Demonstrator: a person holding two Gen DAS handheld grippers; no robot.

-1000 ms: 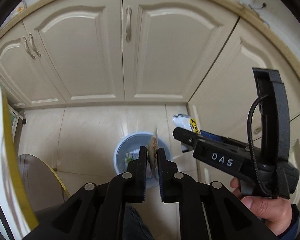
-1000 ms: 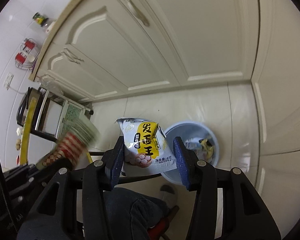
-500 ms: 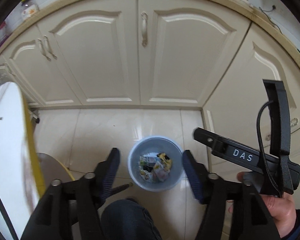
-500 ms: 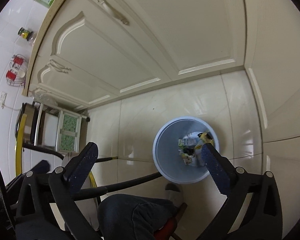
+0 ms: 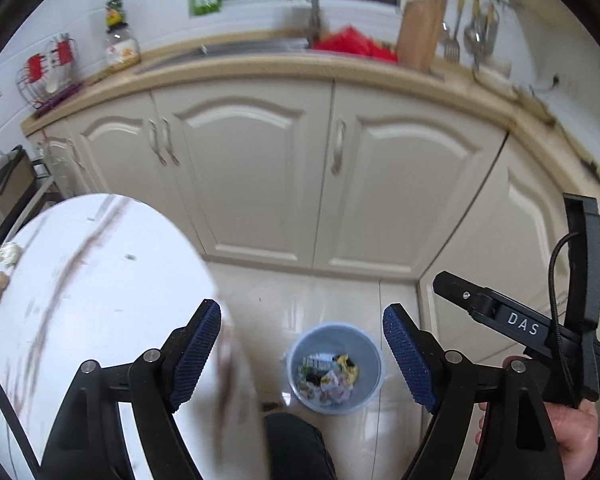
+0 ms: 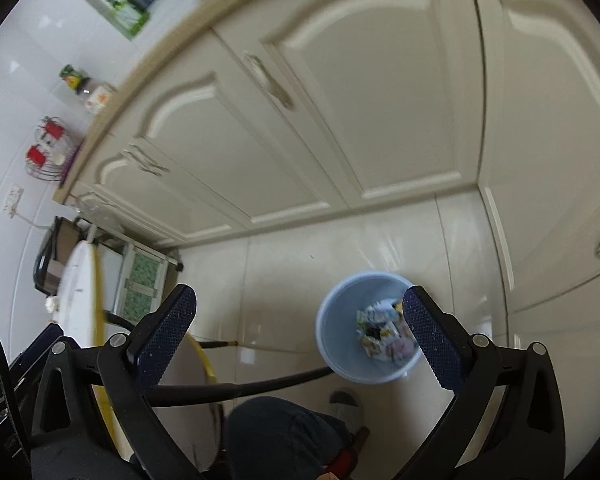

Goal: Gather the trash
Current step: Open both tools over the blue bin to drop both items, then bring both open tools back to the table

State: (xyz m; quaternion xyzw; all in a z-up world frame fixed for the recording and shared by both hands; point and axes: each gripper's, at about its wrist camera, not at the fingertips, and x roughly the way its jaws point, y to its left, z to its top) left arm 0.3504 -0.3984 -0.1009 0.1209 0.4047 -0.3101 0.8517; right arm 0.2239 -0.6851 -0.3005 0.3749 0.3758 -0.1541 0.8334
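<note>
Both hand-held grippers spread, left (image 5: pixel 302 354) just widened, right (image 6: pixel 300 332) empty; bin (image 5: pixel 370 354) wrappers (image 5: pixel 330 374) blurred

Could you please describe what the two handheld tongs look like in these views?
Both the left tongs and right tongs have black linkage arms with silver rivets and ribbed blue pads. The right one's black body reads "DAS" and carries a thin black cable.

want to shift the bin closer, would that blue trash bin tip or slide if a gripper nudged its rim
The blue trash bin looks like thin plastic holding only a few crumpled wrappers, so probably light. On the glossy floor tiles it would likely slide; a push high on the rim might tip it.
</note>
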